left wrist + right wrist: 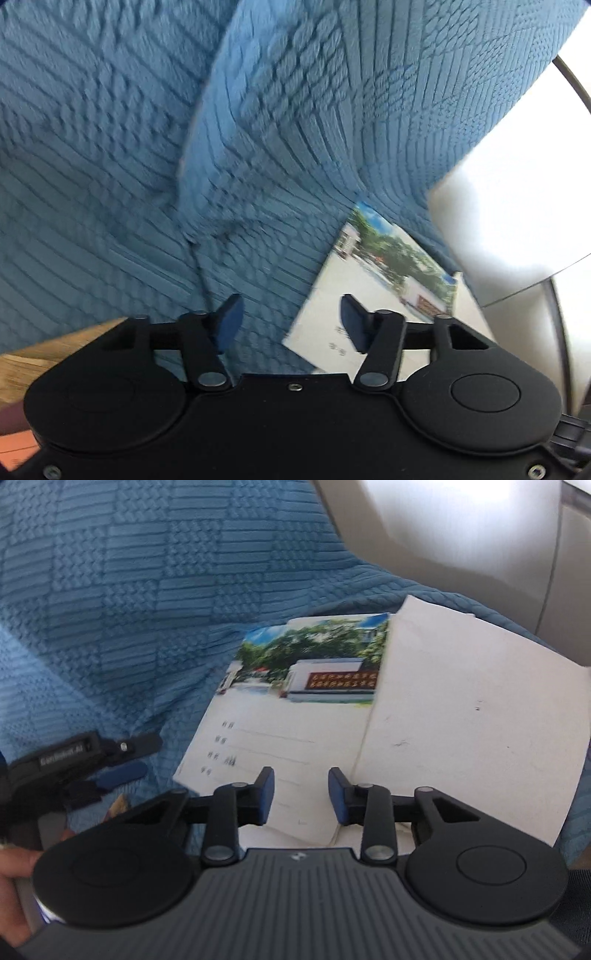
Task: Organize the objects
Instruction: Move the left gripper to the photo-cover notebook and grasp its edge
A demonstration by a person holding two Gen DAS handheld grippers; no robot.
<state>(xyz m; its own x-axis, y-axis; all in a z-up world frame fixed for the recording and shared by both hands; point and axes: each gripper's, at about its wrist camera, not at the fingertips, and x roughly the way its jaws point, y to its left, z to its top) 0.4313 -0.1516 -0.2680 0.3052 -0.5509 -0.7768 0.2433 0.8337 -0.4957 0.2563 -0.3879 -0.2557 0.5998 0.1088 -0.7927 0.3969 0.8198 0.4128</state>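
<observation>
My right gripper [301, 794] stands part-open, empty, over the notebook's [295, 716] near edge on the blue sofa cover [129, 609]; spine runs away from me. Left gripper [291, 325], likewise apart, sits beside its corner.

Ahead of the right gripper [301, 794], from 10 to 12 o'clock, the blue cover [129, 602] lies bare and passable. The booklet [295, 716] and a white sheet [472, 716] fill 12 to 3 o'clock. The left gripper [122, 760] blocks 9 o'clock, just beside the booklet's corner.
</observation>
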